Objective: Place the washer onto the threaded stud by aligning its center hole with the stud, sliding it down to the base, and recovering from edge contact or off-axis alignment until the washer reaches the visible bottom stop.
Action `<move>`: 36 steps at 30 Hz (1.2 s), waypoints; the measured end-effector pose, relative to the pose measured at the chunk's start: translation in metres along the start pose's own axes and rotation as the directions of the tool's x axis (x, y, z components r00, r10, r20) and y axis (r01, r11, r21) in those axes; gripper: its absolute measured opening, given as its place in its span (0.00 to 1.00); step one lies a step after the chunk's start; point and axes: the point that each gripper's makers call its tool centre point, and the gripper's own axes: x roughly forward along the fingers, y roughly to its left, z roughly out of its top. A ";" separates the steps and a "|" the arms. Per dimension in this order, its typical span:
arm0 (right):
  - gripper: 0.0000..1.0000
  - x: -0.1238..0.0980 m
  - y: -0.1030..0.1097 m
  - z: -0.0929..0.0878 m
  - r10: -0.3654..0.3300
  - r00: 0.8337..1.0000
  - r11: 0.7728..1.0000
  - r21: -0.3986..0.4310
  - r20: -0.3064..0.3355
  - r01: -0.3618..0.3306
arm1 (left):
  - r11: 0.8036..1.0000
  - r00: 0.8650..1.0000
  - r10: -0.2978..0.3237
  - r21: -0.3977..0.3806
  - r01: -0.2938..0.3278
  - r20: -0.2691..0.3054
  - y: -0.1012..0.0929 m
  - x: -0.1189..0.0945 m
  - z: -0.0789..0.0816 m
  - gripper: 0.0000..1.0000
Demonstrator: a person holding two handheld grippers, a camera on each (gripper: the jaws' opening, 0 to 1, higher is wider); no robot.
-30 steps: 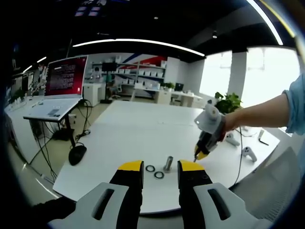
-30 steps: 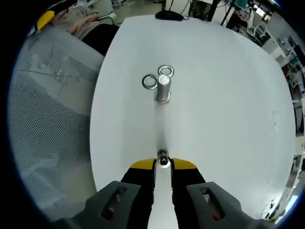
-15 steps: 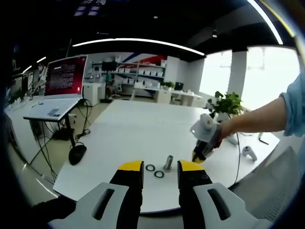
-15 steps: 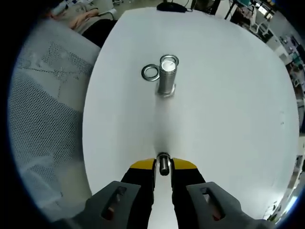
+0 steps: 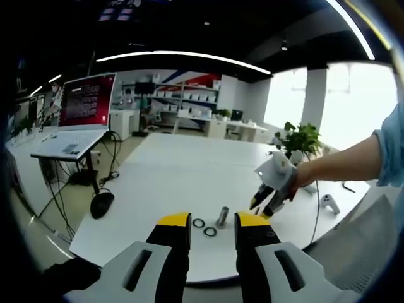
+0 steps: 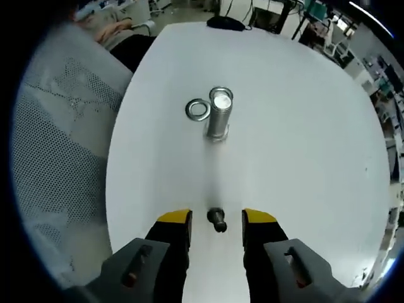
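Note:
The metal threaded stud [image 6: 218,118] stands upright on the white table [image 6: 303,139]. One washer [image 6: 197,108] lies flat beside it, and a second washer [image 6: 221,93] lies just behind it. My right gripper [image 6: 216,216] is open, and a small dark metal piece [image 6: 218,221] sits loose between its spread yellow tips. In the left gripper view the stud [image 5: 222,216] and two washers [image 5: 199,223] [image 5: 210,231] lie past my open, empty left gripper [image 5: 213,221]. A hand holds the right gripper [image 5: 261,207] just right of the stud.
A grey mesh chair [image 6: 57,158] borders the table's left edge, and a black mouse [image 6: 224,22] lies at its far end. In the left gripper view there is a red screen [image 5: 87,101], a plant [image 5: 303,134] and a white controller [image 5: 328,202].
My right gripper has gone from shut on the small metal piece to open, leaving the piece loose between the tips. It has backed slightly away from the stud. The left gripper has not moved.

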 end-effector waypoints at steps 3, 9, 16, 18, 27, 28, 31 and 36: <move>0.39 -0.020 0.001 0.004 -0.038 0.997 0.998 0.049 0.070 0.035 | 1.000 1.000 -0.004 -0.002 0.004 0.001 0.000 0.000 0.000 0.25; 0.41 -0.075 0.008 0.008 -0.125 0.964 0.974 0.216 0.233 0.074 | 1.000 1.000 -0.007 -0.004 0.007 0.008 -0.001 0.000 0.001 0.25; 0.43 -0.133 0.028 0.007 -0.227 0.891 0.917 0.395 0.393 0.060 | 1.000 1.000 -0.006 0.006 0.006 -0.026 -0.002 0.000 -0.004 0.25; 0.44 -0.149 0.034 0.006 -0.263 0.856 0.883 0.469 0.446 0.027 | 1.000 1.000 -0.008 0.011 0.008 -0.030 -0.002 0.000 -0.005 0.25; 0.44 -0.196 0.057 -0.025 -0.422 0.772 0.752 0.659 0.474 0.007 | 1.000 1.000 -0.011 0.009 0.011 -0.023 -0.003 -0.001 -0.003 0.25; 0.44 -0.197 0.059 -0.037 -0.438 0.786 0.728 0.685 0.437 0.025 | 1.000 1.000 -0.010 0.010 0.011 -0.025 -0.003 -0.001 -0.004 0.26; 0.44 -0.206 0.065 -0.055 -0.484 0.779 0.713 0.695 0.397 0.089 | 1.000 0.999 -0.005 0.017 0.006 -0.032 -0.003 -0.002 -0.005 0.27; 0.47 -0.219 0.076 -0.077 -0.561 0.741 0.646 0.755 0.370 0.112 | 1.000 0.999 -0.005 0.021 0.006 -0.041 -0.002 -0.001 -0.006 0.28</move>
